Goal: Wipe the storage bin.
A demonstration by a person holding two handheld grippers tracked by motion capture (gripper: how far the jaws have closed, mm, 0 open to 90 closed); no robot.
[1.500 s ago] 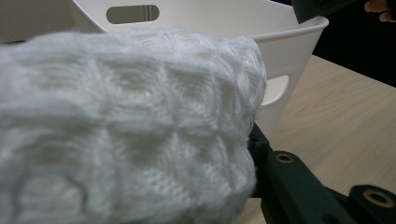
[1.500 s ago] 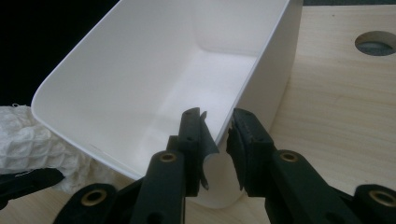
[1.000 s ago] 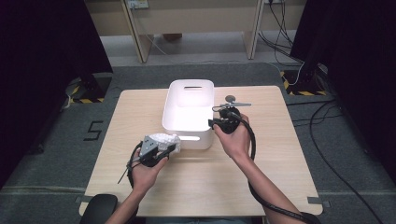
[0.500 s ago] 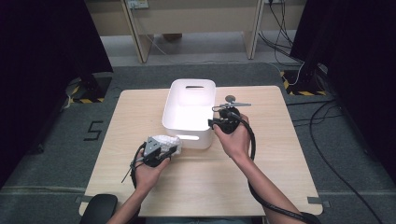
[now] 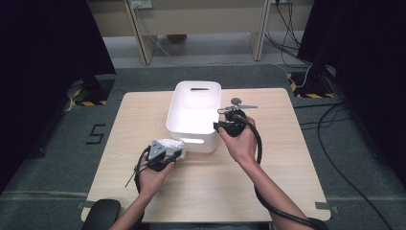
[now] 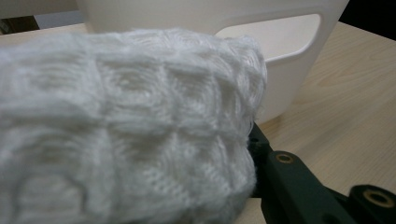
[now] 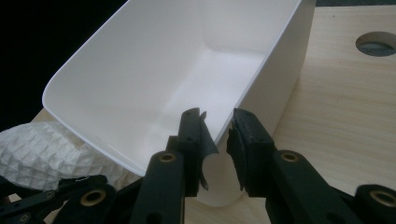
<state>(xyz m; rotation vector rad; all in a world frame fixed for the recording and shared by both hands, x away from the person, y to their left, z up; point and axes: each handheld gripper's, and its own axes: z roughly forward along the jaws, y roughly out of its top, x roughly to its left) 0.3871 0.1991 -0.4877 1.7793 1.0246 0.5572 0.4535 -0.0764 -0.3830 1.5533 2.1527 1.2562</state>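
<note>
With the right claw (image 5: 221, 127) pinching the tub's (image 5: 209, 92) corner, the cloth (image 5: 172, 145) clamped in the left claw (image 5: 168, 154) at seven o'clock could snag its rim.

White knitted cloth (image 6: 126, 126) held before the white bin (image 6: 289, 60).

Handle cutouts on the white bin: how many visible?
2. One in the far end wall of the white bin, one in the near end wall, right by the white cloth in the left tool.
</note>
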